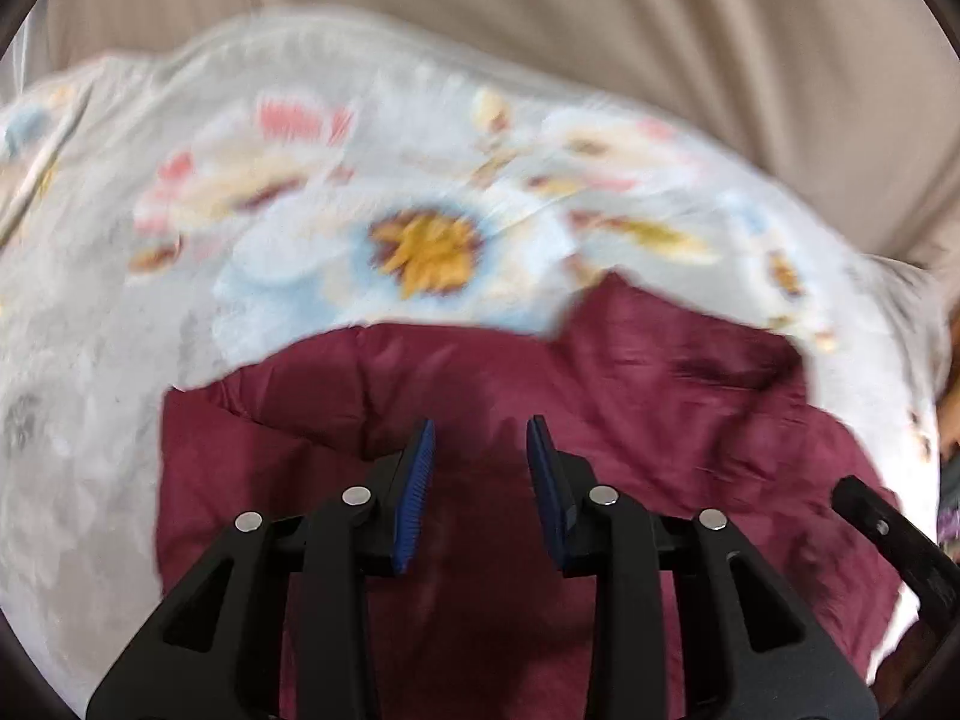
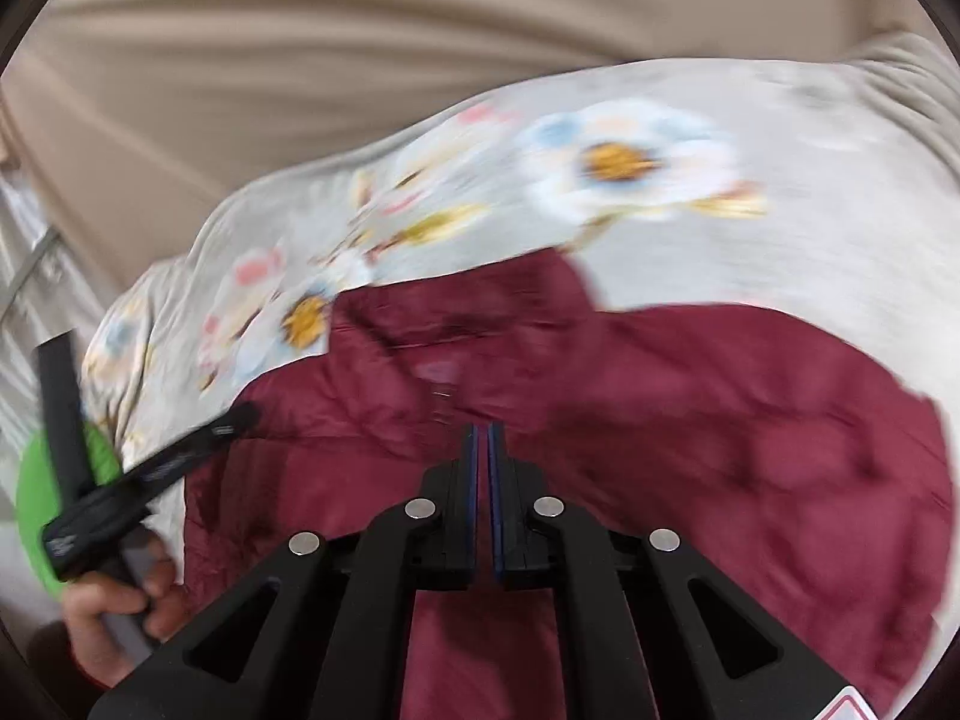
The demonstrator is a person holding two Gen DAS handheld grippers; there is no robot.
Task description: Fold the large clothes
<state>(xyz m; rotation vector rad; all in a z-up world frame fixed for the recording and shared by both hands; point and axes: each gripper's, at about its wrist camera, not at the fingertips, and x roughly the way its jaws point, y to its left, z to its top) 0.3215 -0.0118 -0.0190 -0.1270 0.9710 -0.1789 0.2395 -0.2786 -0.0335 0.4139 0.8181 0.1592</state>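
A large maroon garment point(image 1: 630, 396) lies spread and wrinkled on a floral bedspread point(image 1: 300, 228); it also shows in the right wrist view point(image 2: 690, 408). My left gripper point(image 1: 480, 438) hovers over the garment with its jaws apart and nothing between them. My right gripper point(image 2: 483, 438) is over the garment's middle with its jaws closed together; no cloth shows between them. The left gripper point(image 2: 180, 450) also appears at the left of the right wrist view, held by a hand point(image 2: 120, 600). Both views are blurred by motion.
Beige curtains point(image 1: 660, 30) hang behind the bed, also in the right wrist view point(image 2: 300, 60). A green round object point(image 2: 42, 480) sits at the left edge beside the bed. Part of the right gripper point(image 1: 888, 528) shows at the right of the left wrist view.
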